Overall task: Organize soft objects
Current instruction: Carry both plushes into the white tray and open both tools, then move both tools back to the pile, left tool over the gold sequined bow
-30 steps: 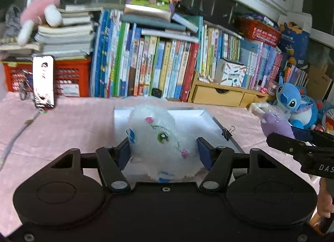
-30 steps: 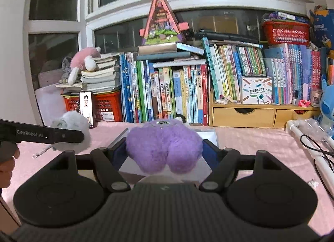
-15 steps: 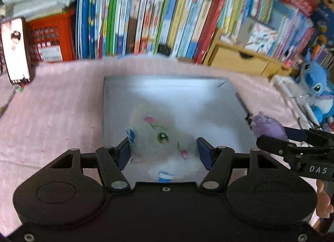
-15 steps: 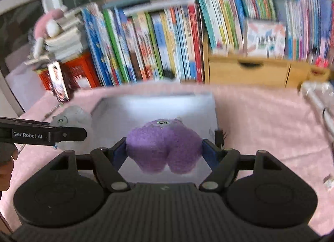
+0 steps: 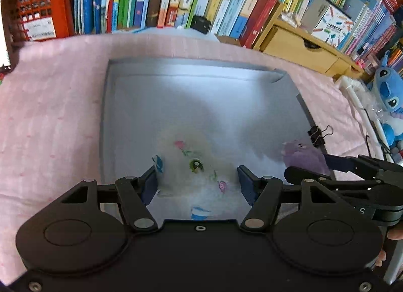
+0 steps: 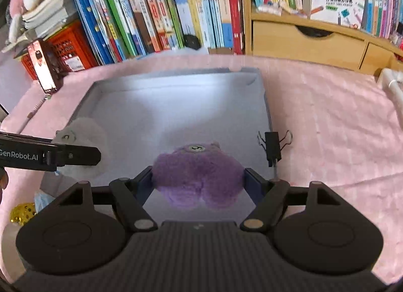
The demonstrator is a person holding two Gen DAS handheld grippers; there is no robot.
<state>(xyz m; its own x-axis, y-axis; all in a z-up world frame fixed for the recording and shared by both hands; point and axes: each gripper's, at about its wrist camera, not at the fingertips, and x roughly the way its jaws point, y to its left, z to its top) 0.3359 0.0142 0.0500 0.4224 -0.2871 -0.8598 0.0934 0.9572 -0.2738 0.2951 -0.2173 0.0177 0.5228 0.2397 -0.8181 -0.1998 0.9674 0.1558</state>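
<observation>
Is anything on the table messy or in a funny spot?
One thing: a black binder clip sits on the right edge of the grey tray, among soft toys. Otherwise, the white plush and purple plush are simply held over the tray.

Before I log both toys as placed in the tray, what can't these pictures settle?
- White plush, left wrist view: blurred against the tray, underside hidden; contact unclear.
- Purple plush, right wrist view: underside hidden by the right hand-held gripper.
- Tray's near edge: hidden by gripper bodies.
</observation>
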